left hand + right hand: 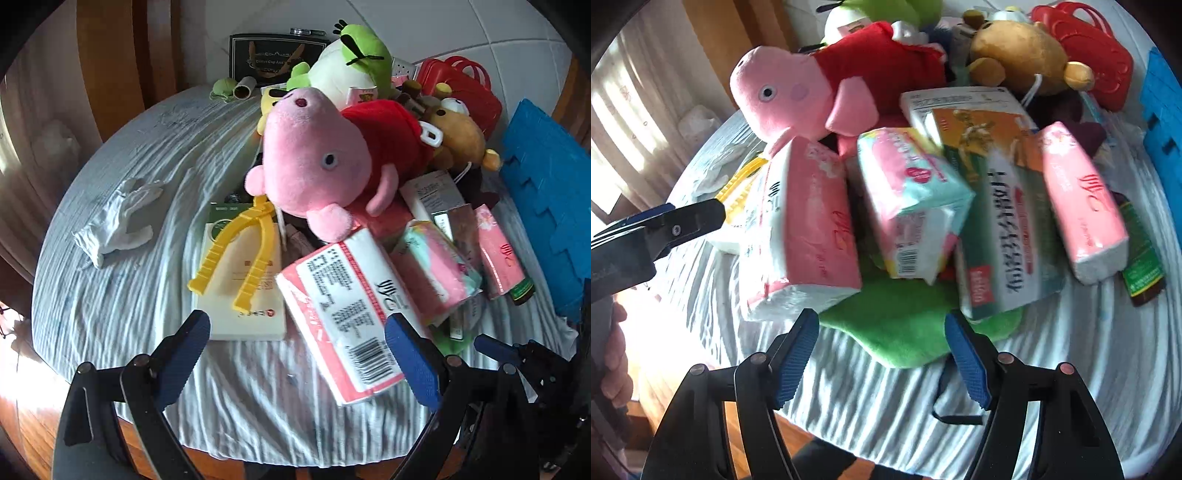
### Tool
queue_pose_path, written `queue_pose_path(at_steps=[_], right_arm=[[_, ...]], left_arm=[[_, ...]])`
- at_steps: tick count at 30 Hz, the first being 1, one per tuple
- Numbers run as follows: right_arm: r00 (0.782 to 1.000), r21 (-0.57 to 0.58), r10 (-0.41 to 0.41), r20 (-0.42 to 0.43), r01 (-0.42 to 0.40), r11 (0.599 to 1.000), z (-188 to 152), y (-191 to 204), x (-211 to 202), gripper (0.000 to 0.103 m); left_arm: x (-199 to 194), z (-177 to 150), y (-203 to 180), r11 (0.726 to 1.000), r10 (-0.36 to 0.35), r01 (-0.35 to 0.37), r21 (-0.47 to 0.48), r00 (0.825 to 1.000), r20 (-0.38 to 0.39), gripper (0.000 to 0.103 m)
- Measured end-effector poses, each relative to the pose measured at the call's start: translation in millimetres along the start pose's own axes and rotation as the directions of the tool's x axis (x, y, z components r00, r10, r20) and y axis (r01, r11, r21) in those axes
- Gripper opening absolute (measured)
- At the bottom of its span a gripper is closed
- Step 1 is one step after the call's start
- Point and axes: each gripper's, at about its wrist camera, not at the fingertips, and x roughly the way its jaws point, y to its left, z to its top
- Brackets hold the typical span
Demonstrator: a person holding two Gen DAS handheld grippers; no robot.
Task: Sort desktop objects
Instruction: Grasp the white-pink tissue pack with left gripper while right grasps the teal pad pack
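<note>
A pile of objects lies on a round table with a pale striped cloth (129, 295). A pink pig plush (314, 162) in a red dress lies on top, also in the right wrist view (790, 96). Below it are a pink-and-white tissue pack (343, 317), a second tissue pack (916, 199), a green medicine box (997, 221) and a third pink pack (1078, 199). My left gripper (295, 347) is open, just short of the first tissue pack. My right gripper (882, 354) is open over a green plush (905, 328).
Yellow plastic tongs (243, 251) lie on a cream booklet (240, 295). A white glove (118, 221) lies at the left. A brown bear (1023, 55), red basket (1089, 48), green frog plush (354, 62), dark box (273, 55), blue foam board (546, 199) and a brown bottle (1141, 266) surround the pile.
</note>
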Motion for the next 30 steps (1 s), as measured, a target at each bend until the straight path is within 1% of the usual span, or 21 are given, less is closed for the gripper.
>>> queue_pose_path(at_steps=[1, 2, 3, 4, 6, 8, 9, 10, 11, 13, 14, 15, 16, 19, 21, 23, 25, 27, 28, 29, 30], right_arm=[[1.000, 0.005, -0.009, 0.016, 0.009, 1.000, -1.1, -9.7, -9.2, 0.076], [1.000, 0.008, -0.012, 0.025, 0.012, 1.000, -1.1, -17.6, -15.4, 0.079], [0.999, 0.010, -0.009, 0.036, 0.009, 1.000, 0.3, -26.8, -21.5, 0.080], [0.999, 0.006, -0.004, 0.049, 0.004, 1.000, 2.6, -35.0, -26.5, 0.080], [0.998, -0.011, 0.008, 0.068, -0.007, 1.000, 7.5, -49.1, -34.3, 0.080], [0.997, -0.040, 0.036, 0.073, -0.033, 0.999, 13.7, -59.8, -37.8, 0.080], [0.996, -0.056, 0.044, 0.078, -0.039, 0.998, 16.0, -59.5, -35.3, 0.080], [0.995, -0.071, 0.055, 0.081, -0.049, 0.996, 12.3, -60.2, -43.2, 0.080], [0.995, -0.083, 0.067, 0.080, -0.060, 0.995, 15.7, -62.8, -44.1, 0.080], [0.993, -0.101, 0.099, 0.068, -0.092, 0.991, 28.7, -62.3, -36.2, 0.080], [0.991, -0.111, 0.115, 0.064, -0.108, 0.988, 34.0, -61.4, -33.5, 0.080], [0.989, -0.126, 0.132, 0.063, -0.124, 0.984, 38.3, -56.9, -29.7, 0.080], [0.988, -0.139, 0.145, 0.060, -0.135, 0.981, 40.5, -54.2, -27.4, 0.080], [0.982, -0.158, 0.182, 0.053, -0.172, 0.972, 45.5, -41.4, -15.5, 0.079], [0.979, -0.157, 0.199, 0.045, -0.189, 0.969, 49.4, -33.1, -4.9, 0.076], [0.981, -0.159, 0.193, 0.031, -0.186, 0.970, 53.9, -26.8, 6.4, 0.073], [0.982, -0.151, 0.185, 0.025, -0.179, 0.972, 59.4, -21.2, 16.6, 0.072], [0.985, -0.162, 0.166, 0.037, -0.158, 0.974, 62.9, -14.4, 22.2, 0.072], [0.988, -0.177, 0.145, 0.046, -0.135, 0.975, 63.9, -9.0, 23.8, 0.072], [0.991, -0.191, 0.125, 0.053, -0.113, 0.975, 63.6, -4.6, 23.1, 0.062], [0.990, -0.200, 0.125, 0.063, -0.110, 0.974, 63.7, -1.0, 21.2, 0.040]], left_arm=[[1.4, 0.4, -7.0, 1.000, 0.002, -0.002, -0.008, 1.000, -0.008, 0.097], [6.5, 3.0, -14.9, 1.000, 0.013, -0.013, -0.013, 1.000, -0.024, 0.097], [11.2, 3.3, -22.3, 1.000, 0.025, -0.026, -0.016, 0.999, -0.043, 0.097], [16.4, 3.1, -29.2, 0.999, 0.037, -0.038, -0.019, 0.998, -0.051, 0.097], [27.5, 0.1, -38.4, 0.994, 0.097, -0.099, -0.036, 0.993, -0.068, 0.098], [37.8, -2.5, -44.6, 0.990, 0.108, -0.115, -0.079, 0.990, -0.088, 0.098], [45.8, -3.7, -47.0, 0.986, 0.128, -0.138, -0.097, 0.986, -0.105, 0.098], [53.6, -4.8, -48.1, 0.982, 0.134, -0.147, -0.117, 0.984, -0.116, 0.098], [62.2, -6.4, -47.8, 0.979, 0.133, -0.151, -0.137, 0.982, -0.131, 0.098], [76.6, -10.7, -42.4, 0.971, 0.128, -0.158, -0.181, 0.977, -0.169, 0.098], [77.5, -14.2, -37.9, 0.967, 0.115, -0.151, -0.206, 0.978, -0.176, 0.096], [72.3, -17.6, -34.7, 0.966, 0.100, -0.134, -0.222, 0.982, -0.161, 0.094], [64.6, -20.6, -33.5, 0.968, 0.097, -0.125, -0.218, 0.986, -0.138, 0.087], [48.1, -27.0, -34.2, 0.975, 0.164, -0.177, -0.135, 0.981, -0.101, 0.086], [43.7, -29.8, -31.4, 0.976, 0.174, -0.184, -0.115, 0.981, -0.087, 0.086], [41.0, -32.6, -28.8, 0.978, 0.165, -0.173, -0.118, 0.984, -0.074, 0.084], [39.0, -33.9, -29.2, 0.981, 0.161, -0.167, -0.101, 0.985, -0.060, 0.083], [39.3, -33.2, -32.0, 0.981, 0.176, -0.179, -0.081, 0.983, -0.045, 0.082], [38.1, -29.6, -33.2, 0.981, 0.173, -0.176, -0.083, 0.984, -0.039, 0.081], [35.1, -27.5, -32.4, 0.982, 0.162, -0.164, -0.089, 0.986, -0.030, 0.081], [30.9, -26.2, -30.8, 0.984, 0.152, -0.153, -0.091, 0.988, -0.019, 0.081]])
